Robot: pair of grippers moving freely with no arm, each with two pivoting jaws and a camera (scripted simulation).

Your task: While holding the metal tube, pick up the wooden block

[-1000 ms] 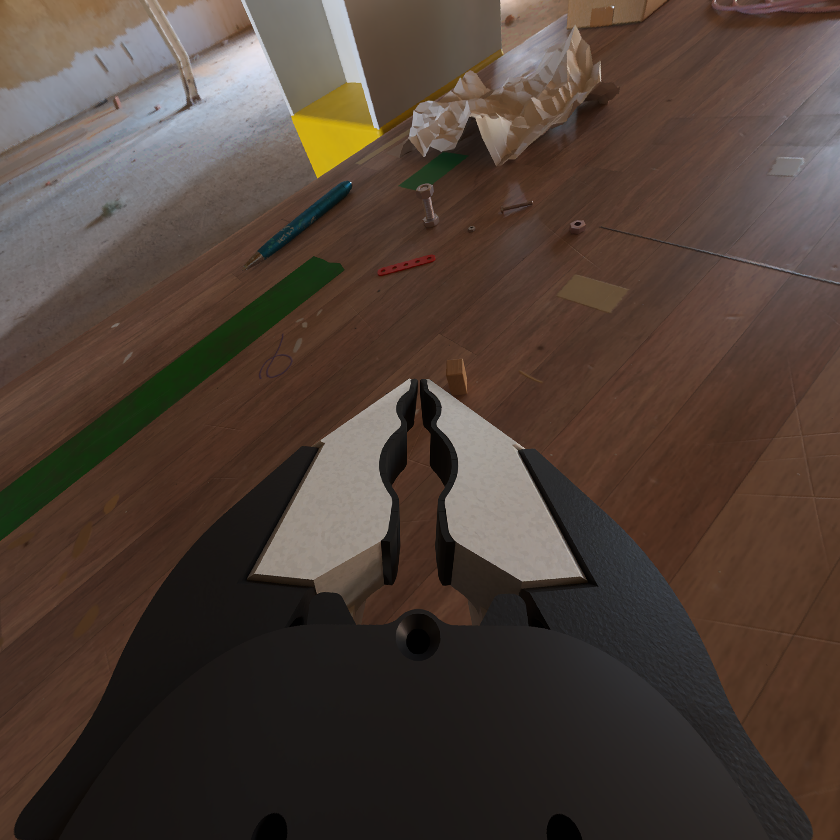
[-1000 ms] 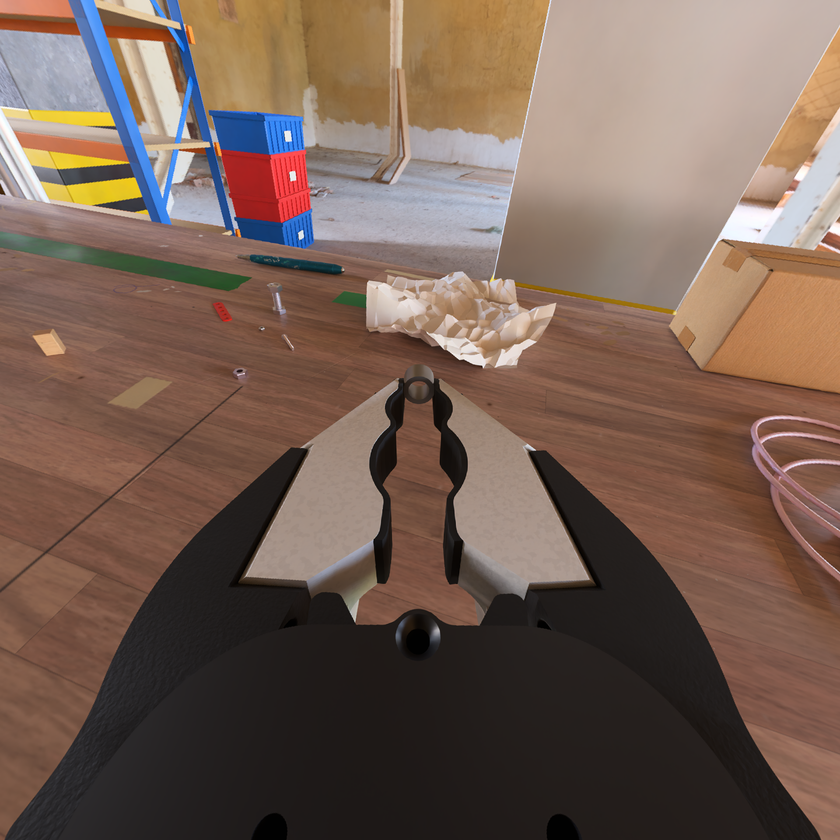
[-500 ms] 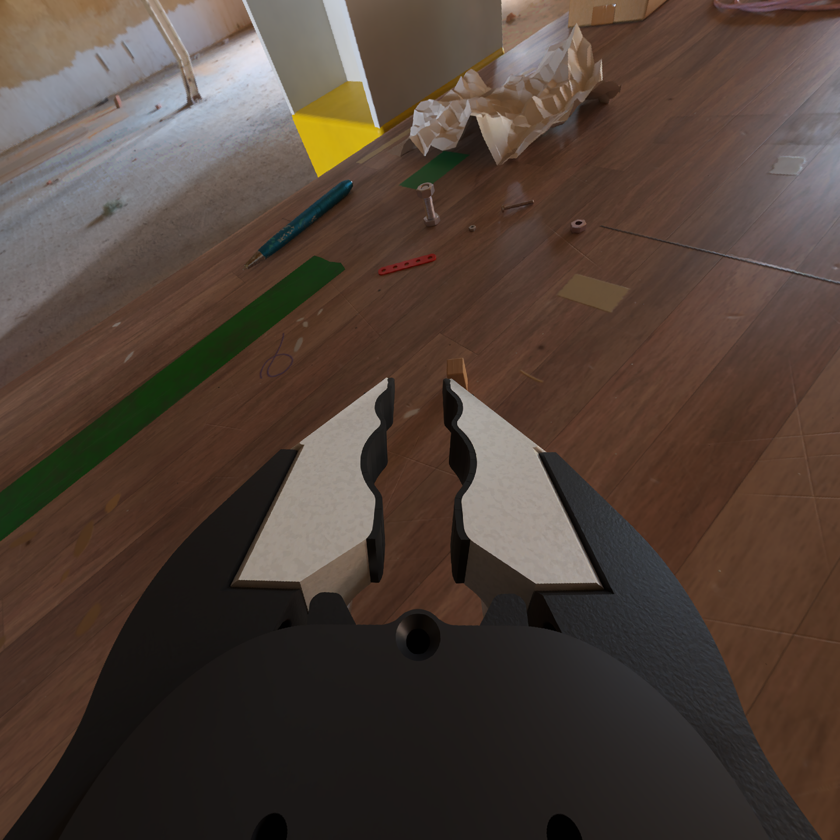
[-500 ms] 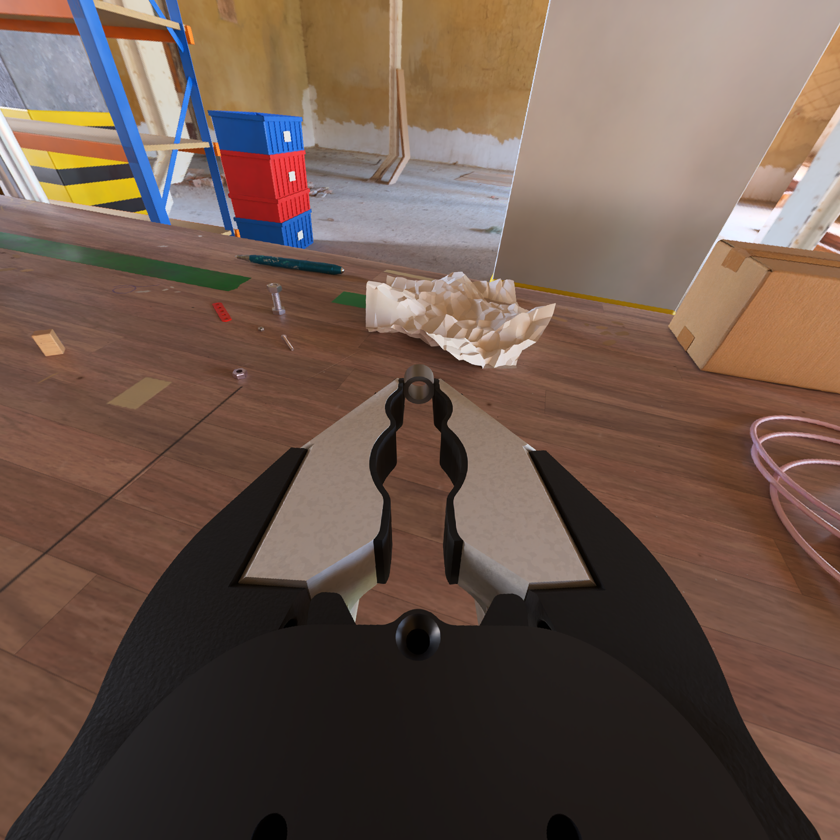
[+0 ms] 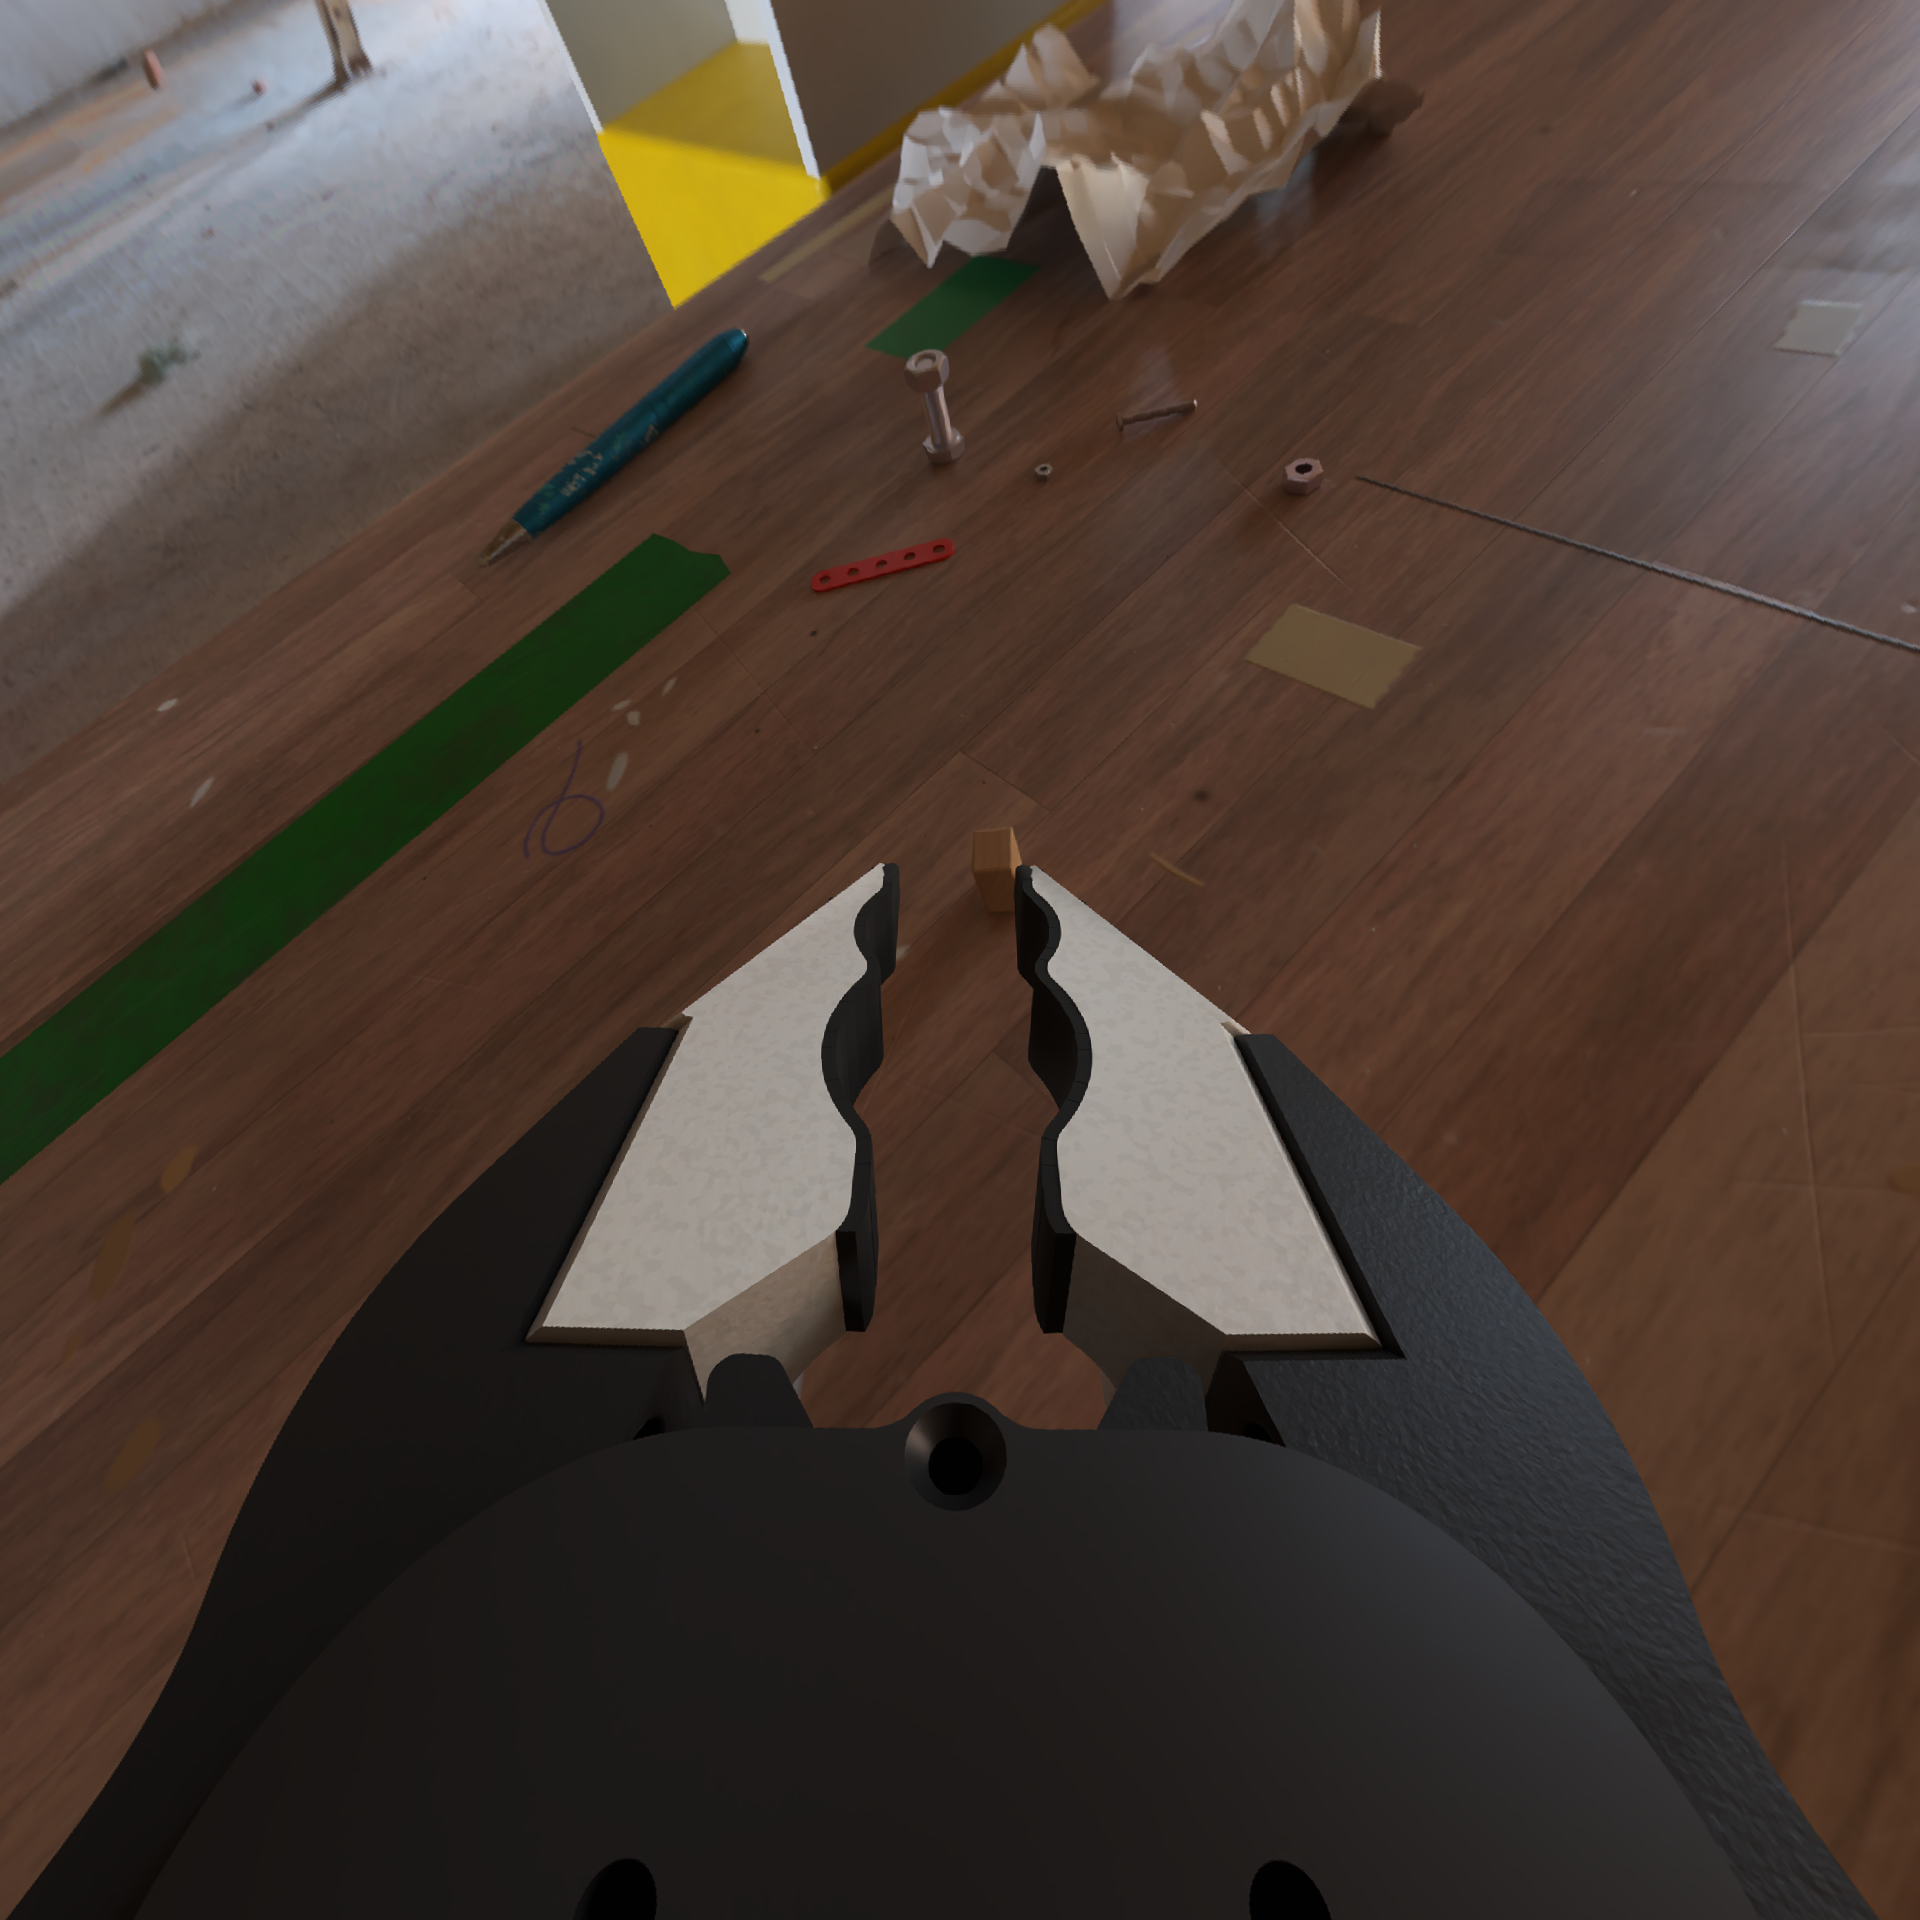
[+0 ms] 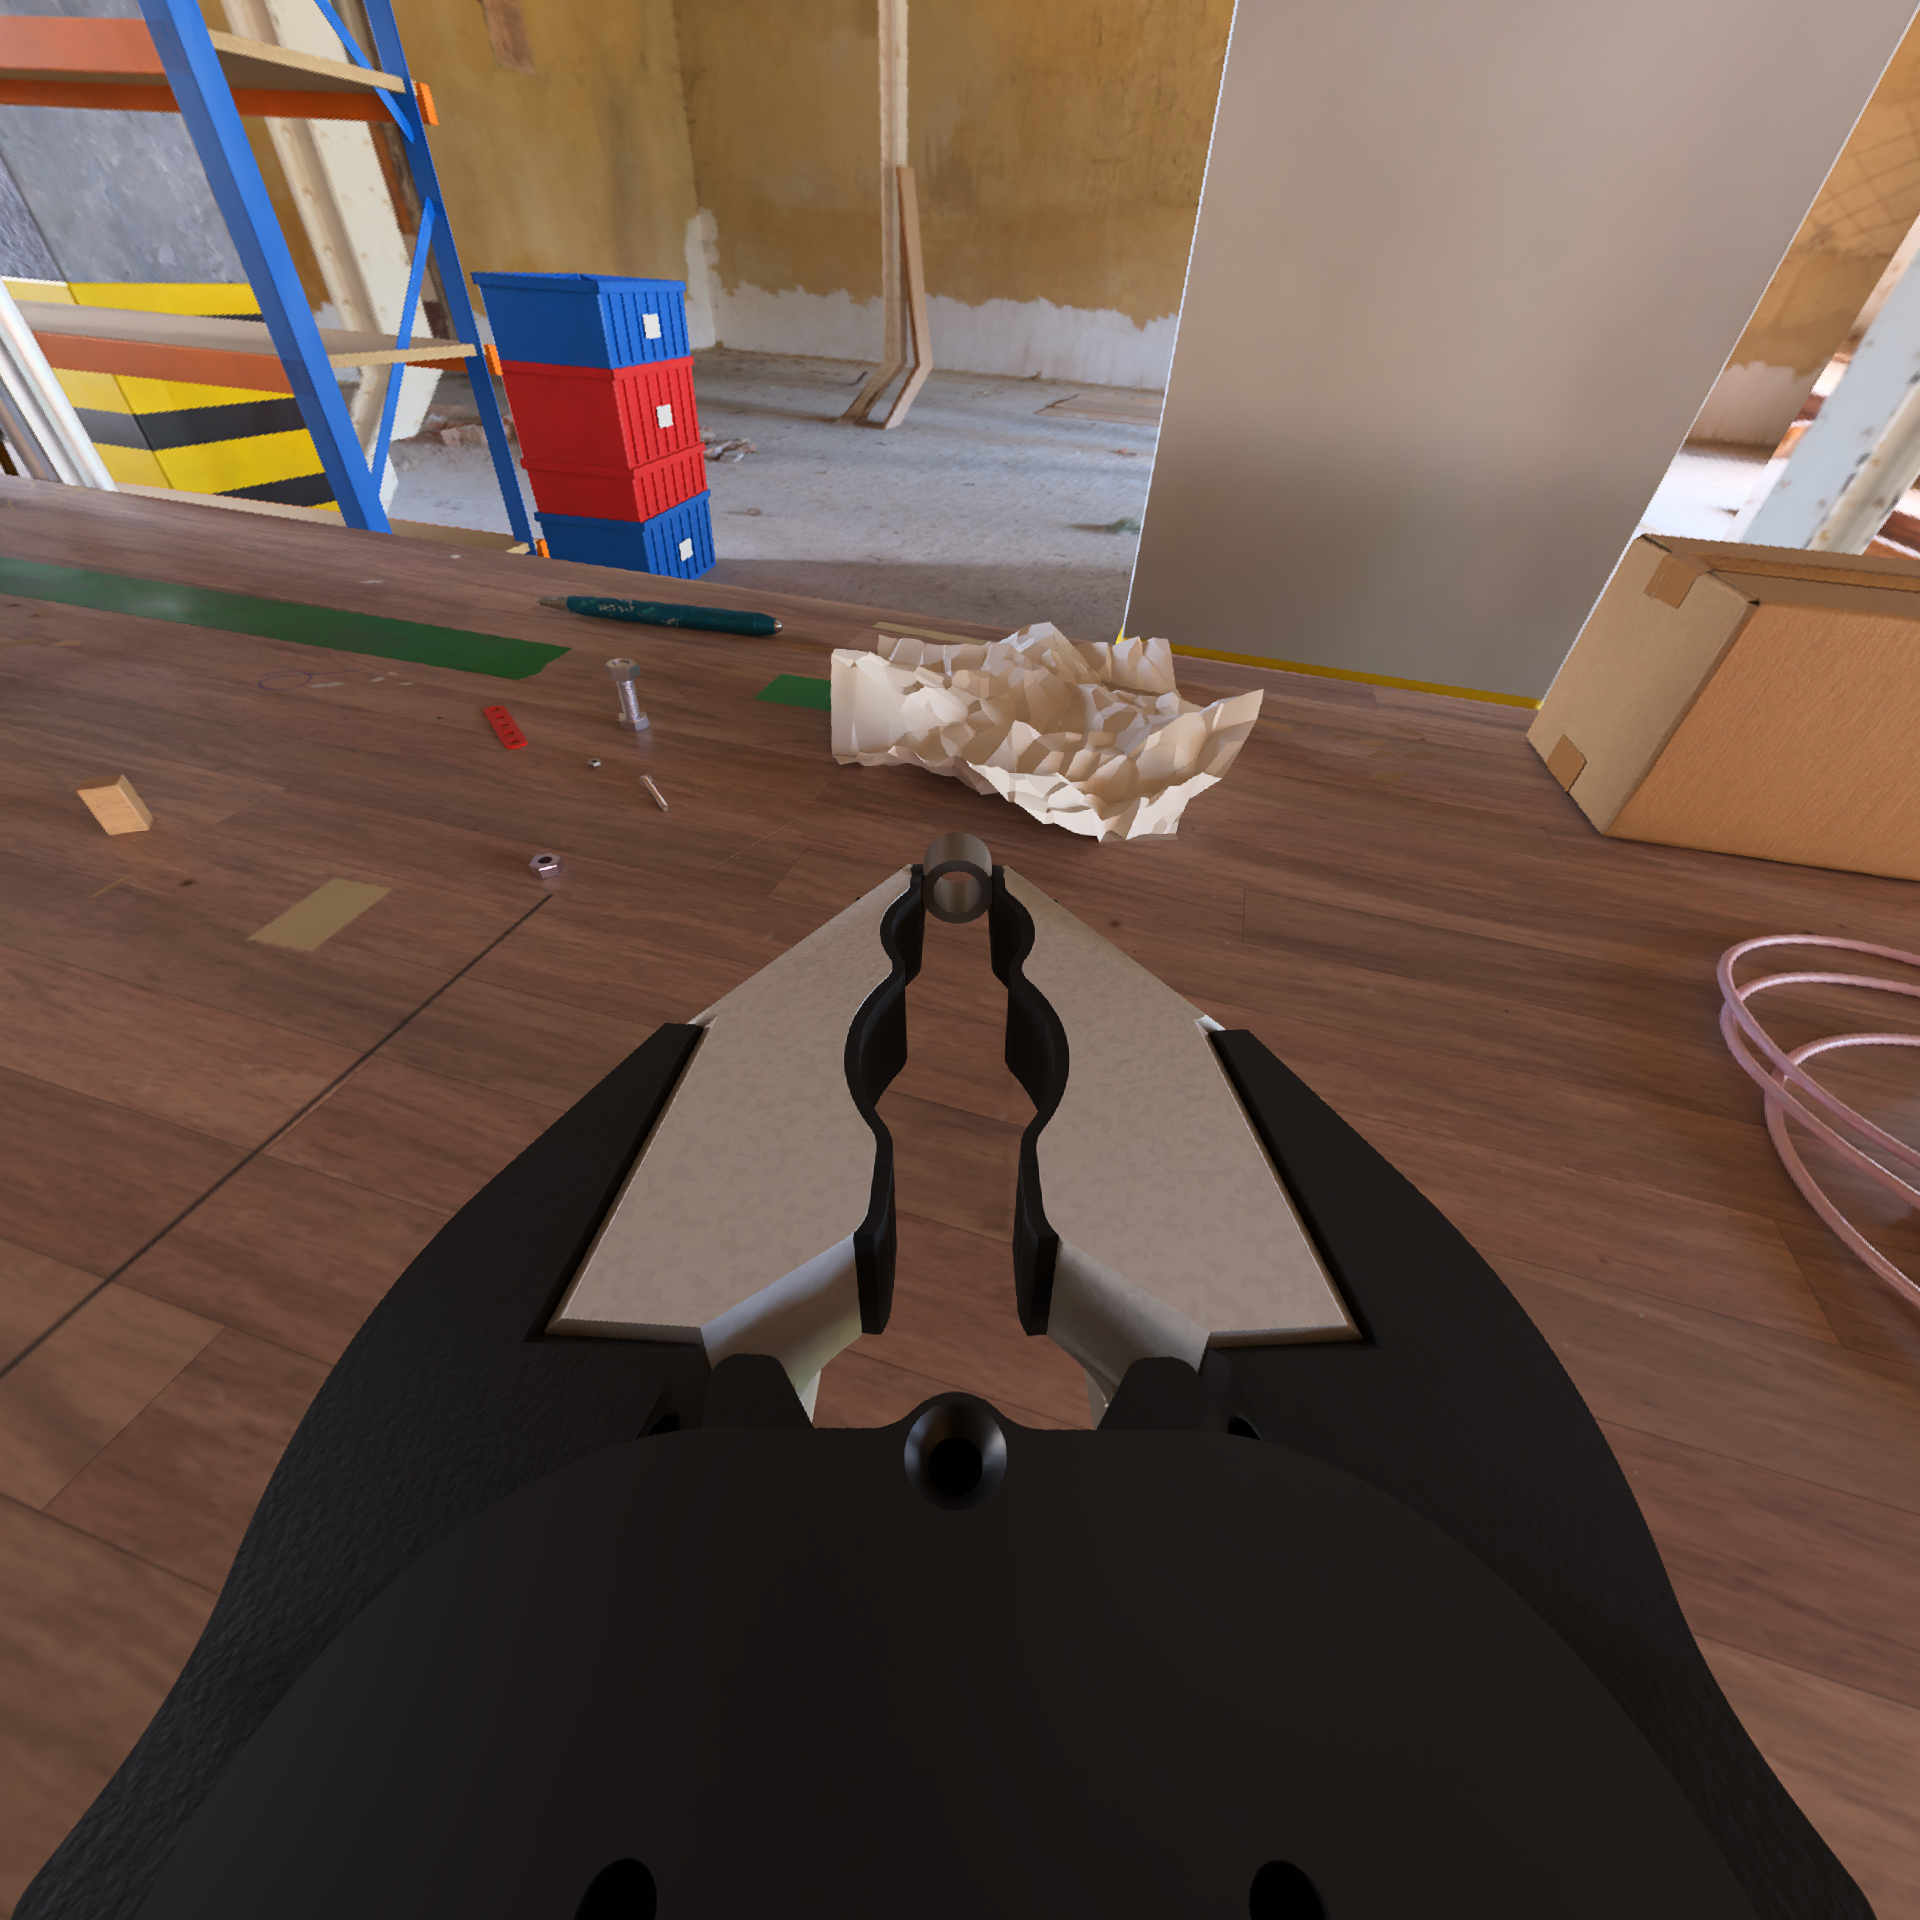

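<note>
The small wooden block (image 5: 994,864) stands on the brown wooden table, just ahead of my left gripper (image 5: 956,894) and close to its right fingertip (image 5: 1029,904). The left gripper is open and empty. In the right wrist view the same block (image 6: 115,805) lies far to the left. My right gripper (image 6: 958,896) is shut on the short grey metal tube (image 6: 958,888), gripped at the fingertips and held above the table with its open end facing the camera.
A crumpled paper (image 5: 1132,156) (image 6: 1029,727), a teal pen (image 5: 623,442), a bolt (image 5: 938,407), a red perforated strip (image 5: 881,566), nuts (image 5: 1301,476) and green tape (image 5: 343,821) lie on the table. A cardboard box (image 6: 1756,717) and pink cable coil (image 6: 1829,1070) sit right.
My left gripper has opened from shut to wide and moved slightly forward, so the block now sits near its right fingertip. The right gripper with the tube has not moved.
</note>
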